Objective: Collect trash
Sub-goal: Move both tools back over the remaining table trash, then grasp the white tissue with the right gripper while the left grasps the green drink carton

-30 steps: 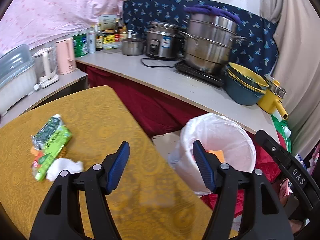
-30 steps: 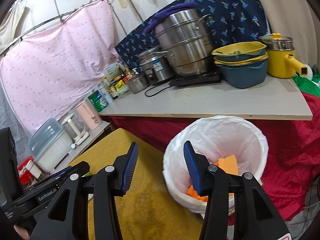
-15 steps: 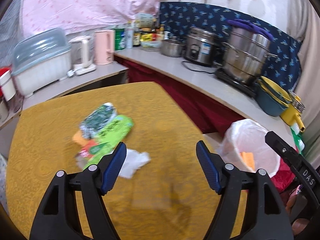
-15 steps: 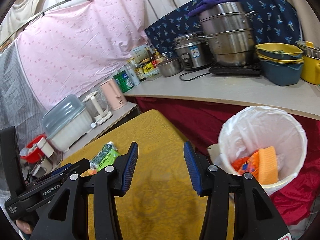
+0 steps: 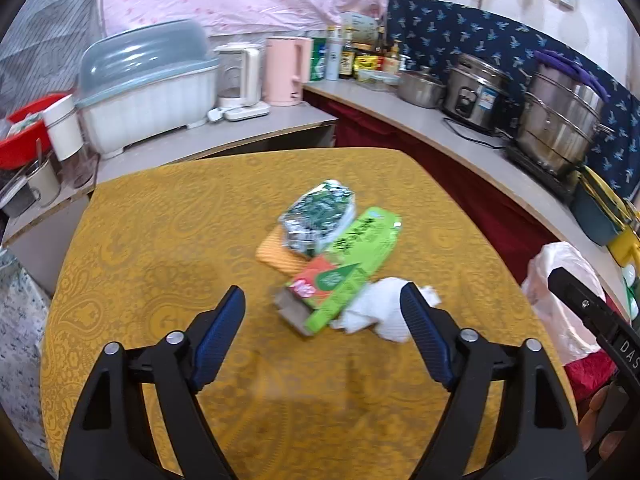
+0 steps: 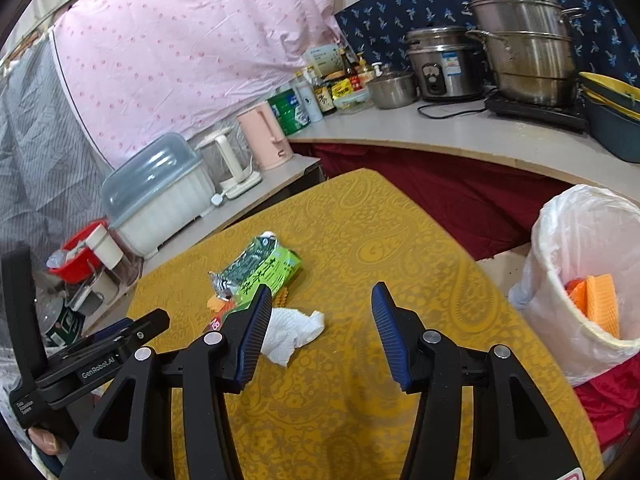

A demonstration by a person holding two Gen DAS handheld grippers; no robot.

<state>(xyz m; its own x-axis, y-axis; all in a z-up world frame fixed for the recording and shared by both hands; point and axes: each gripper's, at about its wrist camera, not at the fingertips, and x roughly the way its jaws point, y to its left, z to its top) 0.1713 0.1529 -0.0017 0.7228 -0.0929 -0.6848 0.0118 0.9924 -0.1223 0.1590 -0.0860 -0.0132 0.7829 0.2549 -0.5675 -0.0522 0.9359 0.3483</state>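
Observation:
A pile of trash lies on the yellow table (image 5: 160,248): a dark green foil packet (image 5: 318,212), a light green wrapper (image 5: 366,236), a green and red carton (image 5: 324,294), an orange sponge (image 5: 276,256) and a crumpled white tissue (image 5: 386,310). My left gripper (image 5: 322,304) is open and empty, just short of the carton and tissue. My right gripper (image 6: 322,304) is open and empty above the table, with the tissue (image 6: 294,334) by its left finger. The white-lined bin (image 6: 588,280) stands right of the table and holds orange trash (image 6: 598,304).
A counter (image 6: 460,136) runs behind the table with steel pots (image 6: 524,40), a rice cooker (image 6: 440,64), bottles, a pink kettle (image 5: 288,70) and a covered dish rack (image 5: 148,84). Red cloth (image 6: 452,196) hangs below the counter.
Both grippers have swung left, away from the bin and toward the trash pile on the table. The pile now sits between the left fingers. Both stayed open.

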